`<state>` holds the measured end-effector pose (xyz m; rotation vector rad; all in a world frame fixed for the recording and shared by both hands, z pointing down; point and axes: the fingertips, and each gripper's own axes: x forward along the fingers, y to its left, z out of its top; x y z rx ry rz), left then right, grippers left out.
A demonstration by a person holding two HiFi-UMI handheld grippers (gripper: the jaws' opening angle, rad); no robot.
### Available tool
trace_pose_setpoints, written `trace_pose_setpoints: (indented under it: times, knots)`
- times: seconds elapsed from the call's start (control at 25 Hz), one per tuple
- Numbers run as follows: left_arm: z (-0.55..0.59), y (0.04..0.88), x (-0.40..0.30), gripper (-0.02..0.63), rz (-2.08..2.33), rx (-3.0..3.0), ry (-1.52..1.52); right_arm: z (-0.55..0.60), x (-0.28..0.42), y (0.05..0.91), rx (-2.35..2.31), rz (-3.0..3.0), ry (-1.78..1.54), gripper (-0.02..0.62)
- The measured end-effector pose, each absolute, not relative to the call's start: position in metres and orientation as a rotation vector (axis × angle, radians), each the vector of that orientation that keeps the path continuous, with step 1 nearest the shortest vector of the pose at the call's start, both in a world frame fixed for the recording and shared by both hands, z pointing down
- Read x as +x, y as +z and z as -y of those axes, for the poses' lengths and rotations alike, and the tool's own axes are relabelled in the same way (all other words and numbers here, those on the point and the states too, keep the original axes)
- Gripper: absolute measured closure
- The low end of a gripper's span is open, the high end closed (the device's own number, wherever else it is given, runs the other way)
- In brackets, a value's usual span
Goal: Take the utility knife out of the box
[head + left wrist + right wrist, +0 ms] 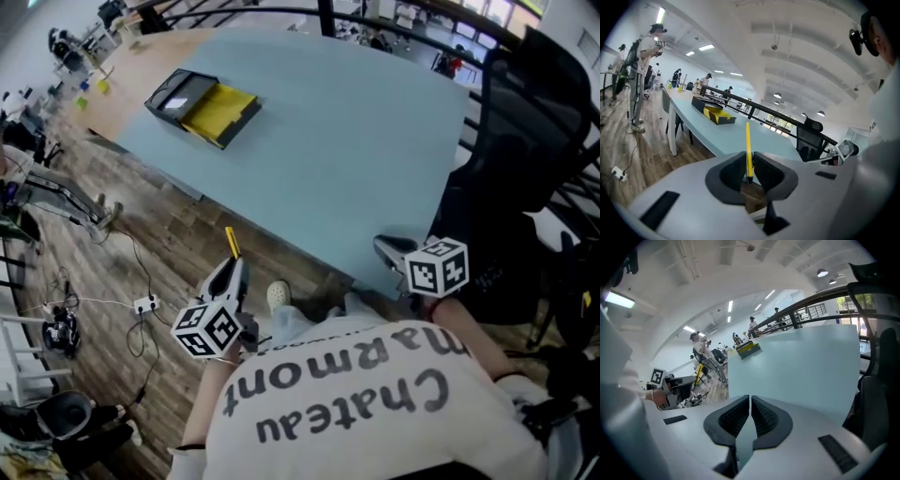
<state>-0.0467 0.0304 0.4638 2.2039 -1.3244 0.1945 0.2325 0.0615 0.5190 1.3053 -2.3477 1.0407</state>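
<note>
L hand-held gripper (230, 267) is clamped on the knife (748, 140). Its thin yellow body is pinched betw. the pads and sticks out fwd past the jaw tips, over the floor (141, 253), just short of the desk (356, 141) edge. R hand-held gripper (750, 406) has jaws together w/ nothing betw. them, at the desk's near edge. Box (202, 105) lies open on the desk, well ahead of both. One half is dark w/ a pale patch inside, the other yellow-lined; can't tell other contents.

A pale blue surface (356, 141) carries an open black-and-yellow box (203, 106) near its far left corner
</note>
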Motion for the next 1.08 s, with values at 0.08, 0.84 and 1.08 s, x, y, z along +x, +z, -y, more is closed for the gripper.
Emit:
trace_pose_setpoints:
  times: [0.08, 0.84, 1.08]
  knots:
    - [-0.043, 0.465, -0.05, 0.555, 1.357, 2.198, 0.195, -0.064, 0.234, 0.523, 1.288, 2.356, 1.004, 0.552]
    - [-0.086, 0.455, -0.064, 0.555, 1.401, 2.186, 0.15, -0.09, 0.228, 0.513, 1.26, 2.385, 0.941, 0.554]
    - [-0.068, 0.434, -0.09, 0.555, 1.405, 2.188, 0.128, -0.079, 0.208, 0.496, 1.271, 2.375, 0.948, 0.554]
